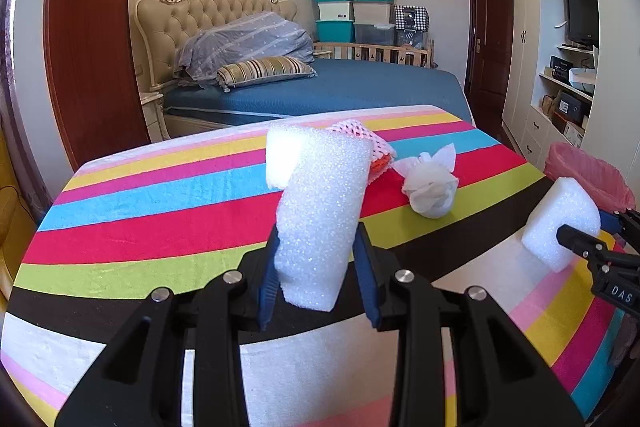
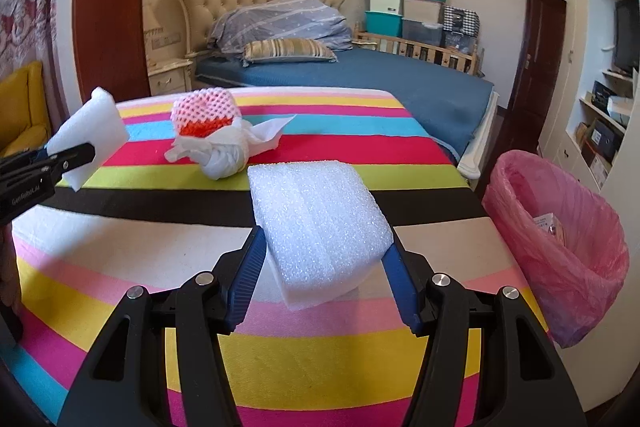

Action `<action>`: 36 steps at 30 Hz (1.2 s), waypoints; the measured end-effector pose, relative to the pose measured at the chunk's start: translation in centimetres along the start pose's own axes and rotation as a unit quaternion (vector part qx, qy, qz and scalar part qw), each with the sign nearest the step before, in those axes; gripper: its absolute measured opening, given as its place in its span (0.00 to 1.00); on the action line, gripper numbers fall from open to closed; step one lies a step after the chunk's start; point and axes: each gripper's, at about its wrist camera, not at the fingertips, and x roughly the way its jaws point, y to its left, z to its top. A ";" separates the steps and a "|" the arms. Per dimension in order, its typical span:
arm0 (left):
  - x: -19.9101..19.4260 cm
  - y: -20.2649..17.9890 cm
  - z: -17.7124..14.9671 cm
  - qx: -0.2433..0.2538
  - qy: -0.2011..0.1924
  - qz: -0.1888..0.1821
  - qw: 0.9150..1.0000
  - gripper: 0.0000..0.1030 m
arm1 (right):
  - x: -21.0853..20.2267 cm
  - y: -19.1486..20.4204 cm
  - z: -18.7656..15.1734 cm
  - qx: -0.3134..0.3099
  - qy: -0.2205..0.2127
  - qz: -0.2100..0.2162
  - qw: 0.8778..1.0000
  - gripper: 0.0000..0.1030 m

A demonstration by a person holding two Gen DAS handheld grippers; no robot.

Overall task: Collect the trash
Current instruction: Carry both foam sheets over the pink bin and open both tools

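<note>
Your left gripper [image 1: 318, 275] and right gripper [image 2: 322, 279] share black angular frames, ribbed blue finger pads [image 2: 244, 283], silver round screws [image 1: 403, 275] and white lettering.

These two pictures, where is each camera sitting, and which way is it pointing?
Left wrist: sits on the left gripper, looking along its fingers across the striped table toward the bed; the gripper pinches a foam block.
Right wrist: sits on the right gripper, facing the same way; it pinches another foam piece, with the pink-lined bin to its right.
Shared: the tissue ball, net wrapper, table, bed, and each other's gripper.
</note>
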 end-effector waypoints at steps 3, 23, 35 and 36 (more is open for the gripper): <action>-0.5 -0.4 -0.3 0.002 0.004 -0.009 1.000 0.33 | -0.4 -0.7 -0.1 0.020 -0.008 -0.010 1.000 0.55; -3.5 -8.2 -2.4 0.071 0.011 -0.089 0.993 0.33 | -5.4 -4.8 -1.3 0.027 -0.044 -0.054 0.997 0.55; -4.1 -10.4 -1.8 0.091 0.013 -0.129 0.987 0.33 | -8.1 -8.1 -2.1 0.043 -0.069 -0.082 0.993 0.55; -4.1 -10.8 -1.6 0.094 0.013 -0.133 0.987 0.33 | -8.3 -8.5 -2.2 0.045 -0.070 -0.085 0.993 0.55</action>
